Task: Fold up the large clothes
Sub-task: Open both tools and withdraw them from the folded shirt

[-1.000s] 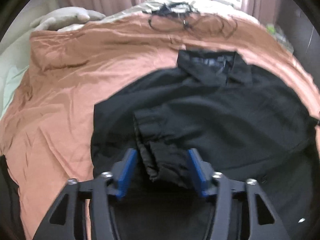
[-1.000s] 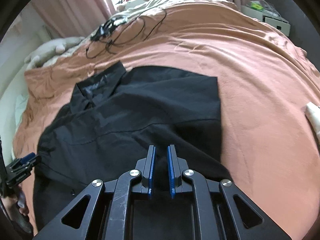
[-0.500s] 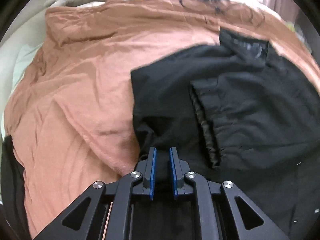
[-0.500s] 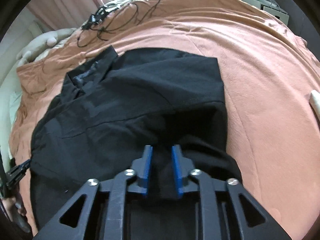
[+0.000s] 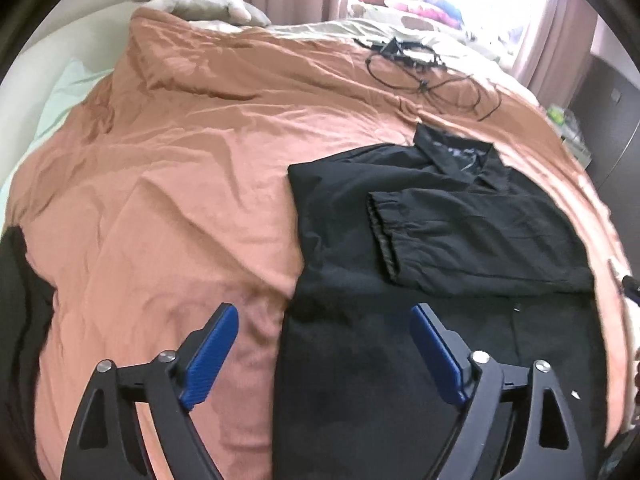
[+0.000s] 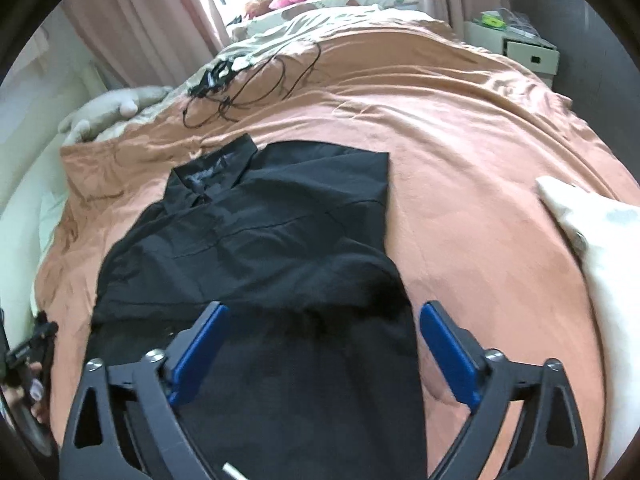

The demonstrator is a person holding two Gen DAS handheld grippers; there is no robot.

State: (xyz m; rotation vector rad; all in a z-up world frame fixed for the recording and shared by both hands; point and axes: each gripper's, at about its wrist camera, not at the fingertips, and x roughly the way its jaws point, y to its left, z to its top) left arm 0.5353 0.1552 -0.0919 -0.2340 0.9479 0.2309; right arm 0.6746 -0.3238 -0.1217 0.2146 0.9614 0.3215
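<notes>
A: Left wrist view?
B: Left hand-held gripper (image 5: 324, 354) has just released, empty, lower centre. The shirt (image 5: 440, 248) lies centre-right on the bed (image 5: 160, 200).

A: Right wrist view?
B: Right hand-held gripper (image 6: 322, 354) likewise spread, nothing gripped. Regrasp both hem corners evenly before folding upward.

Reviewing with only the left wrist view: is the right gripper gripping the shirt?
Observer: No. The right gripper is open. Its jaws have just been opening, and the shirt lies under them, not pinched.
Operator: Anything on the bed to the right of the shirt?
Observer: A white cloth lies there, apart from the shirt.
</notes>
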